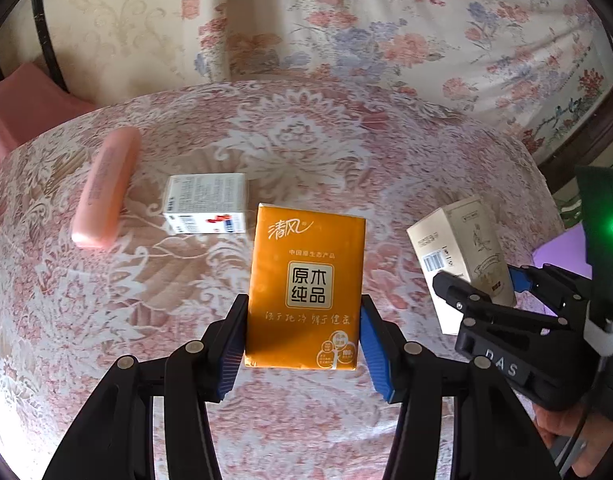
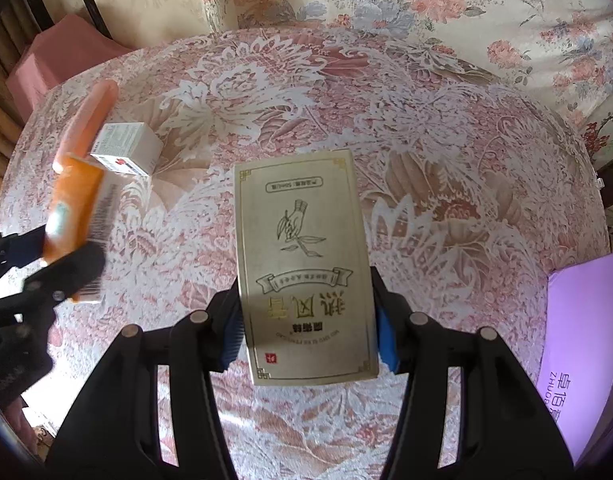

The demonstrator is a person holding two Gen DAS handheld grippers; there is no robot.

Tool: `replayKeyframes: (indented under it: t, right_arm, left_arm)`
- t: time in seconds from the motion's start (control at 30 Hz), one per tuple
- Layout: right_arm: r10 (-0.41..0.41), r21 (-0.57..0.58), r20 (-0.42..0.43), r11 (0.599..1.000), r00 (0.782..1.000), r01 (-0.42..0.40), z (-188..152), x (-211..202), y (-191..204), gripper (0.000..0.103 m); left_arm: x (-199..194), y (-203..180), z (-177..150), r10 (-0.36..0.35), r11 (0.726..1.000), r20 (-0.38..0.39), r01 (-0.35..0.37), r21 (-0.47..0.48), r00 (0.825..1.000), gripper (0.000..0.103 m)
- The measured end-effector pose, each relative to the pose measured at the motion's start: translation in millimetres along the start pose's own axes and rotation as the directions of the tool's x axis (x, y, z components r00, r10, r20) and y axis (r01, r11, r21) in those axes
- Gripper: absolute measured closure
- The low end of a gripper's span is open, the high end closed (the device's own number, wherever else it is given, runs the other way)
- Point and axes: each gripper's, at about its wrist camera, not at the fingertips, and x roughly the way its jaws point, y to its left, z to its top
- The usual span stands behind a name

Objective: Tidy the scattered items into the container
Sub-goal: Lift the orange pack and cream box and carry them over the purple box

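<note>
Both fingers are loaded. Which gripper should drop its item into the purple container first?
Right. The purple container sits at the right edge beside the right gripper, which holds the beige box. The left gripper, holding the orange tissue pack, would have to cross over it.

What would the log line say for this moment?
left gripper: holds orange tissue pack | right gripper: holds beige box | purple container: right

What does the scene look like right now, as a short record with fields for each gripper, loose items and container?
left gripper: shut on orange tissue pack
right gripper: shut on beige printed carton
loose items: pink oblong case, small white box, on floral tablecloth
container: purple box, at right edge, partly out of view
</note>
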Motion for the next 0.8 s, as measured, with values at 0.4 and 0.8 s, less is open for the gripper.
replayKeyframes:
  t: [0.4, 0.8]
  right_arm:
    - [0.024, -0.060, 0.070, 0.998, 0.997, -0.020, -7.4, -35.6, 5.8, 0.047]
    - [-0.054, 0.044, 0.073, 0.998, 0.996, 0.051, -26.3, -53.0, -46.6, 0.047]
  left_arm:
    - [-7.1, -11.4, -3.9, 0.004, 1.000, 0.004, -0.004, 0.008, 1.000, 0.051]
    - [-22.7, -67.8, -1.1, -0.028, 0.997, 0.036, 0.025, 0.074, 0.999, 0.051]
